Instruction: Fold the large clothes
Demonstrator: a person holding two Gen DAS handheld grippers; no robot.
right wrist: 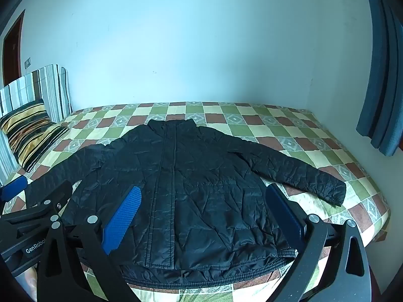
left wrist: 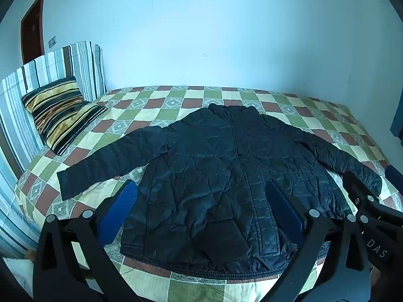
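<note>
The jacket (left wrist: 221,176) is quilted cloth with a slight sheen, creased all over, lying on a matt woven bedspread (left wrist: 176,100). The left gripper (left wrist: 201,216) has matt black plastic arms, dull metal rivets and blue pads (left wrist: 118,211) with a bumpy texture

White lettering "DAS" on black body of right gripper (left wrist: 362,196), seen at right edge of left wrist view; letters cut off by frame, rest unreadable. White "GenRobot" on black arm of left gripper (right wrist: 37,191), seen at left edge of right wrist view; final letters partly hidden behind linkage.
</note>
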